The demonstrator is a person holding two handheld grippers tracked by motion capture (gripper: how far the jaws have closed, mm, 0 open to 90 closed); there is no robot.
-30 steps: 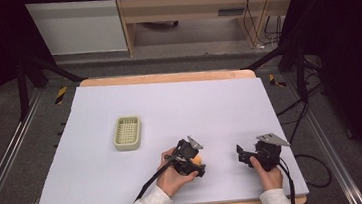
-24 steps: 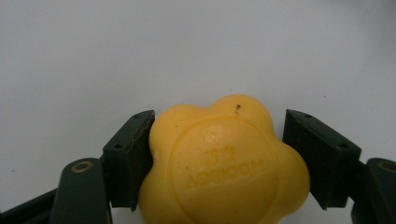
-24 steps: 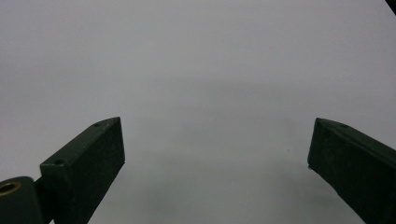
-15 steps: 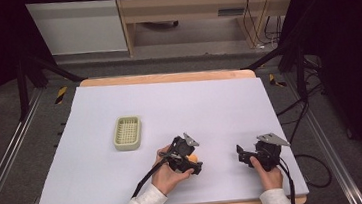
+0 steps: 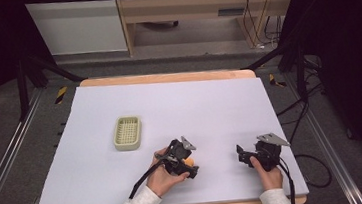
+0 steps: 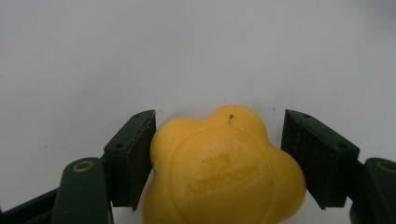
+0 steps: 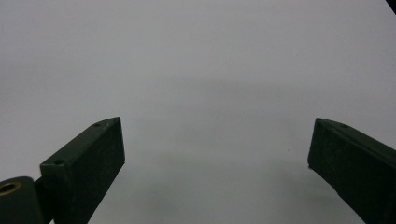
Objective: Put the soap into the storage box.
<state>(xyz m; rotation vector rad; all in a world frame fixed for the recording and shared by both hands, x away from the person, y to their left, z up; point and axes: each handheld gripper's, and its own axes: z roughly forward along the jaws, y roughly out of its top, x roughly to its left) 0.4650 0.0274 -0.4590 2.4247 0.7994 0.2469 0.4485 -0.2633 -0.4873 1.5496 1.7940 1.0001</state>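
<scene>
Near the desk's (image 5: 209,99) front edge, the left tongs (image 6: 217,140) stand open around a yellow lobed soap (image 6: 224,170); one jaw touches it, the other stands just apart. The right tongs (image 7: 215,154) gape wide over bare desk toward the front right corner. A pale slotted tray (image 5: 127,132) sits left of centre, well apart.

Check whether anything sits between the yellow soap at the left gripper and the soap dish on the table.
Nothing visible does. The yellow soap sits between the left gripper jaws, and the white table is bare over to the soap dish.
</scene>
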